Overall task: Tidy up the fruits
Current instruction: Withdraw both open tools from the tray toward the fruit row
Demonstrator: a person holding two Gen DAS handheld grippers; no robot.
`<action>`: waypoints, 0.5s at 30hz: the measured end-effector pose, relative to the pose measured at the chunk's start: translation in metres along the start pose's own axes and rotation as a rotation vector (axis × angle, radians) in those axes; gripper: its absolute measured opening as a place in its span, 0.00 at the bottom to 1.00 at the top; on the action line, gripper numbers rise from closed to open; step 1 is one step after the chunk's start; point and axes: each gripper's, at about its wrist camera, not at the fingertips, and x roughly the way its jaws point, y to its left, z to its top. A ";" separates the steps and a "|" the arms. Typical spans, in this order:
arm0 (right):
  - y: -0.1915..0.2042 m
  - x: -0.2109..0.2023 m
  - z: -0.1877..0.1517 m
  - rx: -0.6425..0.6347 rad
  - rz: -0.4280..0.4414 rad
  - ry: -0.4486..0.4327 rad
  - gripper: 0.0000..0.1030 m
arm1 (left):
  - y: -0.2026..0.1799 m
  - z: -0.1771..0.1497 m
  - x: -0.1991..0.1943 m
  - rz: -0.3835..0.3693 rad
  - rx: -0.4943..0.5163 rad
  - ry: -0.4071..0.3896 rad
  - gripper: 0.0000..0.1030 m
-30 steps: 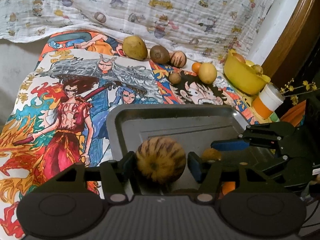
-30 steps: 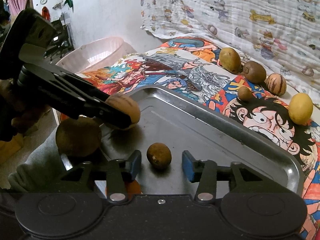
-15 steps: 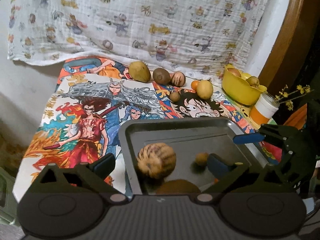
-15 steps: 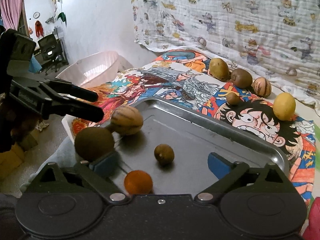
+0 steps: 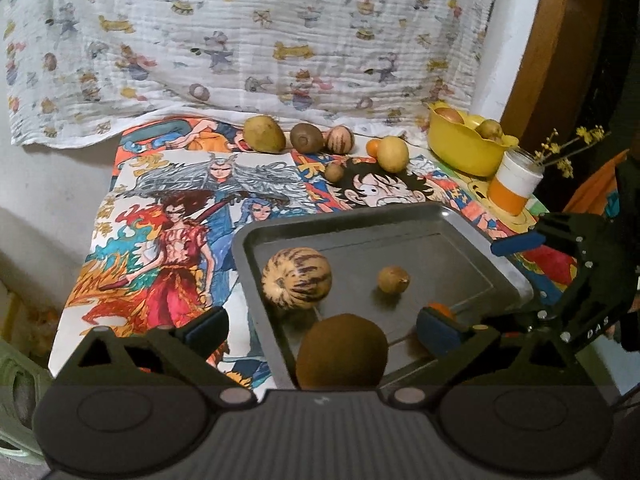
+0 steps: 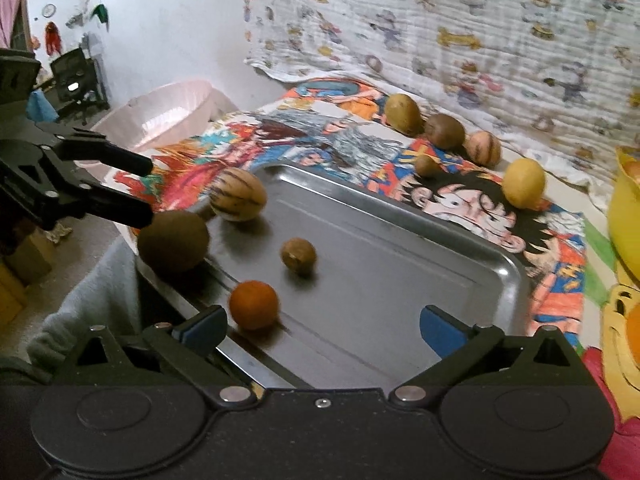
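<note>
Both grippers, left (image 5: pixel 322 326) and right (image 6: pixel 322 326), have just been opening; jaws wide, nothing between them. On the metal tray (image 6: pixel 460 264), four fruits rest; the orange (image 6: pixel 253 305), near its front rim, could roll off if bumped.

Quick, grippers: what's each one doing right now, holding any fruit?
Left gripper: open, holding nothing, striped melon lies free on the tray.
Right gripper: open, empty, small brown fruit released.
</note>
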 end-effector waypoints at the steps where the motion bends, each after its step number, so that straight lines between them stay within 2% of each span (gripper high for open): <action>1: -0.002 -0.001 -0.001 0.002 -0.009 0.000 0.99 | -0.002 0.001 0.001 -0.003 0.008 0.002 0.99; 15: -0.041 -0.001 0.009 0.059 -0.083 -0.016 0.99 | -0.027 0.029 0.029 -0.038 0.091 0.034 0.99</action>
